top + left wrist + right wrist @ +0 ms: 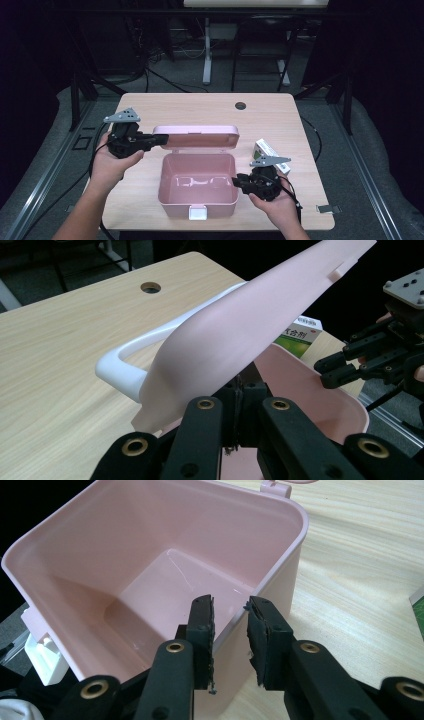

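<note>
An open pink box (167, 192) stands in the middle of the wooden table (190, 107), and its inside (125, 555) is bare. The pink lid (197, 136) is raised at the back. My left gripper (159, 141) is shut on the lid's left edge, and the lid (240, 325) runs down between its jaws (240, 390). The right gripper (236, 181) straddles the box's right wall, one pad inside and one outside, shut on the rim (230, 625). The right gripper (345, 370) is also visible past the lid in the left gripper view.
A green and white medicine carton (266, 149) lies on the table just behind my right gripper. The lid carries a white handle (125, 365). A white latch (198, 214) sits on the box's front wall. A cable hole (240, 106) is near the table's far edge.
</note>
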Action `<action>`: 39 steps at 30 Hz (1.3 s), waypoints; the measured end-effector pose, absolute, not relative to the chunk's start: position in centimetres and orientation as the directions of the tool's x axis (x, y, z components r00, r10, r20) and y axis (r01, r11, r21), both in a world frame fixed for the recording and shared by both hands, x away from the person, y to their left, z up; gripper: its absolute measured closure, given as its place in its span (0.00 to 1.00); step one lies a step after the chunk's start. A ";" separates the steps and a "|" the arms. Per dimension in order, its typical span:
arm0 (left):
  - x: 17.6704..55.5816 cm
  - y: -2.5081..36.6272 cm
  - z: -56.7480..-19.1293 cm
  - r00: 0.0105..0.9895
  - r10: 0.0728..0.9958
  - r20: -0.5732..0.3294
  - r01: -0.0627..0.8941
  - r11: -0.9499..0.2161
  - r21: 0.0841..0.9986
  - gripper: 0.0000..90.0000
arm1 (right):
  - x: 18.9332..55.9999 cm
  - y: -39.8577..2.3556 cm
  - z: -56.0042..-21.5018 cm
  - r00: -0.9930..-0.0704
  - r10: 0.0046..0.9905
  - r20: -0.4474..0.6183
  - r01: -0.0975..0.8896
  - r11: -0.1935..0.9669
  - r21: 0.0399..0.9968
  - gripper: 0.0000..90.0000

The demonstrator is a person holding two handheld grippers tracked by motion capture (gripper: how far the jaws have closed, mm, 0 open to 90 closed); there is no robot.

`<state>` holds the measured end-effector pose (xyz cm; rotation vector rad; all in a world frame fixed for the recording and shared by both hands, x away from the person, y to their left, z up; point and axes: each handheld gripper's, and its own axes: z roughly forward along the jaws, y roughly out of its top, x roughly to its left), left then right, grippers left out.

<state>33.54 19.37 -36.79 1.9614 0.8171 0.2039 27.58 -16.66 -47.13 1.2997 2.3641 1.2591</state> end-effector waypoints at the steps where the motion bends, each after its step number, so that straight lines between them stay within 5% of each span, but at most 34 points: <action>1: 33.6 19.3 -36.8 0.759 0.623 -0.189 0.459 -0.306 0.834 1.00 | 27.6 -16.7 -47.1 -0.608 0.757 0.237 0.620 0.267 0.738 0.81; 39: 36.2 20.0 -37.2 0.707 0.686 -0.172 0.483 -0.291 0.826 1.00 | 27.5 -16.7 -47.2 -0.608 0.748 0.266 0.636 0.259 0.727 0.79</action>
